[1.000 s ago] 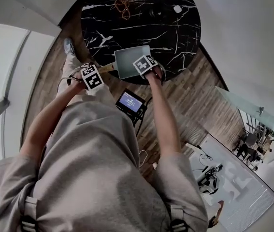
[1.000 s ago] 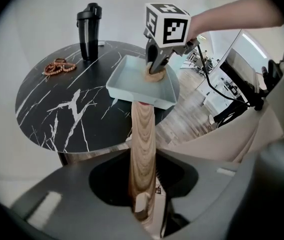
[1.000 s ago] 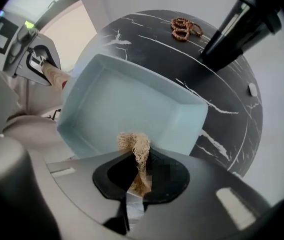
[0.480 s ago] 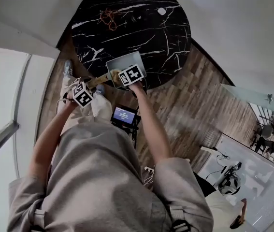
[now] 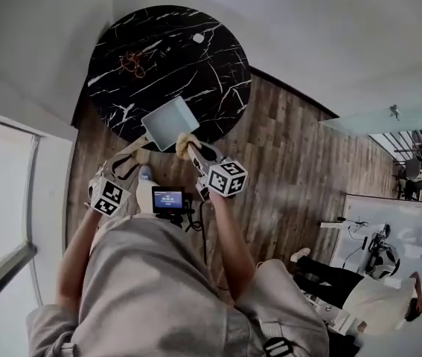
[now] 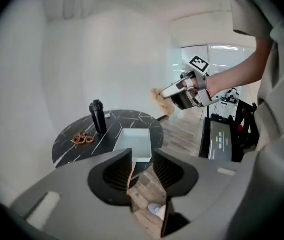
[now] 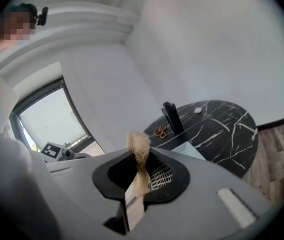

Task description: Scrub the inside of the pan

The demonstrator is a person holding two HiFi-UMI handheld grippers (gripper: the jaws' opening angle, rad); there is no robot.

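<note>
We are standing farther back from the pan (image 5: 170,123) than a second ago; it is sitting untouched at the table (image 5: 196,73) edge. Our left tongs (image 6: 142,158) are closing on nothing, and our right tongs (image 7: 140,173) are pinching the scrubber (image 7: 139,146). Scrubbing unsteadied, we risk shoving the pan off.

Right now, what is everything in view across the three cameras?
table: one, black marble, round.
pan: one, pale, square, table's near edge.
bottle: one, black, upright on table.
ring cluster: one, brown, on table.
screen: one, dark, at the person's waist.
bystander: one, white top, lower right.
scrubber: one, tan, held by right hand-held gripper.
left hand-held gripper: one, grey, jaws closing; pan handle seems between them.
right hand-held gripper: one, grey, shut on scrubber.
</note>
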